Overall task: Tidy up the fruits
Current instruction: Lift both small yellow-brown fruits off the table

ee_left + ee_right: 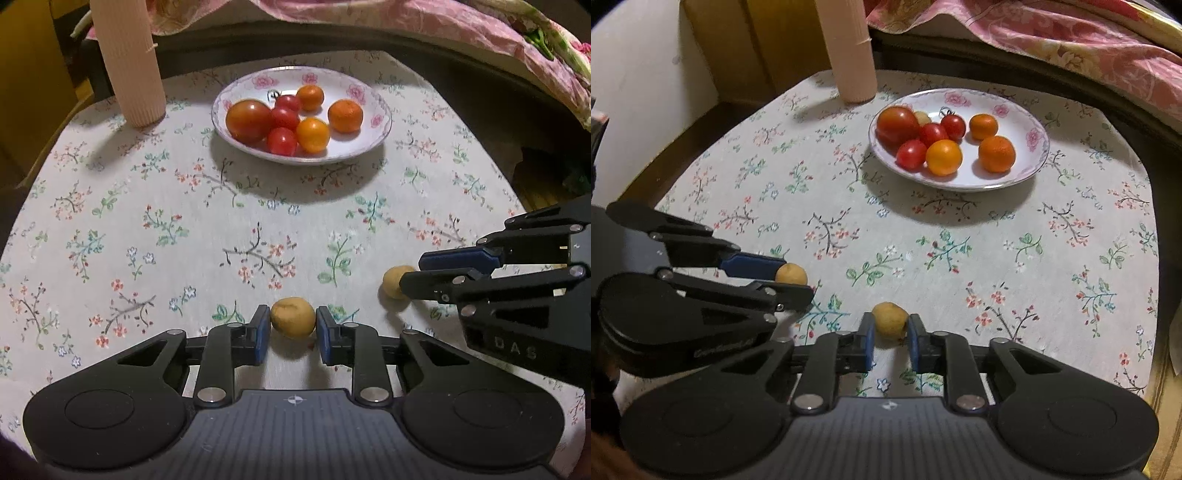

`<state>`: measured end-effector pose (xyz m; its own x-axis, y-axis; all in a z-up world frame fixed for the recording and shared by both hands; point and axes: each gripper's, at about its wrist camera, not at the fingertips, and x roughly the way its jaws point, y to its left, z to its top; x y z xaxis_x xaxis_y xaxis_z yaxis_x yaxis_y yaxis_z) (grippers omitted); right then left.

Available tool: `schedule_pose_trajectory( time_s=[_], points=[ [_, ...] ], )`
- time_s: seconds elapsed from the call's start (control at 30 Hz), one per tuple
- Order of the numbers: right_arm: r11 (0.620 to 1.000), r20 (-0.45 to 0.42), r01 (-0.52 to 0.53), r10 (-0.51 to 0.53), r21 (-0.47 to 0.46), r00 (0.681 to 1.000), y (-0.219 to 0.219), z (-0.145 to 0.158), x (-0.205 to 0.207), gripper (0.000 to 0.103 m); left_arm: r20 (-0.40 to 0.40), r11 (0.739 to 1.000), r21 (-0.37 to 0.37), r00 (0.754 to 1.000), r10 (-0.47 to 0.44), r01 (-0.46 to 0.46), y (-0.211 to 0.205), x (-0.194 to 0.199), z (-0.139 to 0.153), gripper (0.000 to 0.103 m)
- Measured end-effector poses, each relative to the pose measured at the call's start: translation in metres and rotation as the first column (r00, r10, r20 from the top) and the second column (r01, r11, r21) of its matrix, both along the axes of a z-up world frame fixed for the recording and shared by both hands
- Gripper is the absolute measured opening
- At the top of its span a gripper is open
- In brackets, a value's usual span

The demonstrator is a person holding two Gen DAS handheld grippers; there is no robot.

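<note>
Two small tan fruits, each already between a pair of tongs. The left fruit sits on the counter at its near edge, left tongs clenched on it, blue pads touching both flanks at about the widest part. The right fruit lies just beside it, right tongs clenched the same way, pads on opposite sides.

Handling, my read: small, light, roundish, with a dry matte skin, so not slippery. The skin looks slightly wrinkled and thin, so probably soft underneath; too much squeeze would bruise or split it. Grip across the middle is the right place, since pads above or below that line would let it pop out. Right fruit looks a bit lumpy, so contact may be uneven.

Further out: the plate with pink flower rim sits well apart at the far side, holding tomatoes and small oranges, with bare space at its near right. A ribbed pink cylinder stands left of the plate; clear of the direct path, I'd say.
</note>
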<state>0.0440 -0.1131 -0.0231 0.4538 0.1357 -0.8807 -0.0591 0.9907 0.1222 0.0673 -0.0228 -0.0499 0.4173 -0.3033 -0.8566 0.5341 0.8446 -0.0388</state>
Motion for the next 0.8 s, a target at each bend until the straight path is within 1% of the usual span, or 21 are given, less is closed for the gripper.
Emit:
schedule_pose_trajectory(
  time_s=[0.3, 0.5, 0.57, 0.6, 0.67, 0.7, 0.8],
  points=[
    [0.999, 0.046, 0.039, -0.041, 0.032, 0.998, -0.013, 0.013, 0.008, 0.014, 0.028, 0.998, -0.056, 0.999, 0.023, -0.021, -0.003, 0.015, 0.018, 0.034],
    [0.996, 0.046, 0.062, -0.065, 0.064, 0.997, -0.023, 0.015, 0.01, 0.012, 0.015, 0.997, -0.07, 0.999, 0.031, -0.03, 0.0, 0.018, 0.02, 0.034],
    [0.994, 0.02, 0.025, -0.027, 0.104, 0.999, -0.021, 0.014, 0.01, 0.013, 0.011, 0.997, -0.071, 1.0, 0.027, -0.026, 0.001, 0.017, 0.02, 0.034],
    [0.993, 0.02, 0.006, -0.008, 0.117, 1.0, -0.019, 0.015, 0.009, 0.013, 0.01, 0.997, -0.07, 1.0, 0.024, -0.023, 0.001, 0.017, 0.019, 0.034],
    [0.991, 0.019, -0.045, 0.042, 0.123, 0.999, -0.01, 0.016, 0.006, 0.014, 0.005, 0.998, -0.064, 1.0, 0.018, -0.018, 0.001, 0.016, 0.018, 0.034],
    [0.991, 0.014, -0.067, 0.066, 0.115, 0.998, -0.004, 0.014, 0.004, 0.014, 0.004, 0.998, -0.06, 1.0, 0.016, -0.015, 0.001, 0.016, 0.017, 0.034],
    [0.994, -0.016, -0.096, 0.097, 0.046, 0.995, 0.005, 0.005, 0.001, 0.015, 0.001, 0.998, -0.059, 1.0, 0.011, -0.011, 0.001, 0.016, 0.016, 0.034]
  ],
)
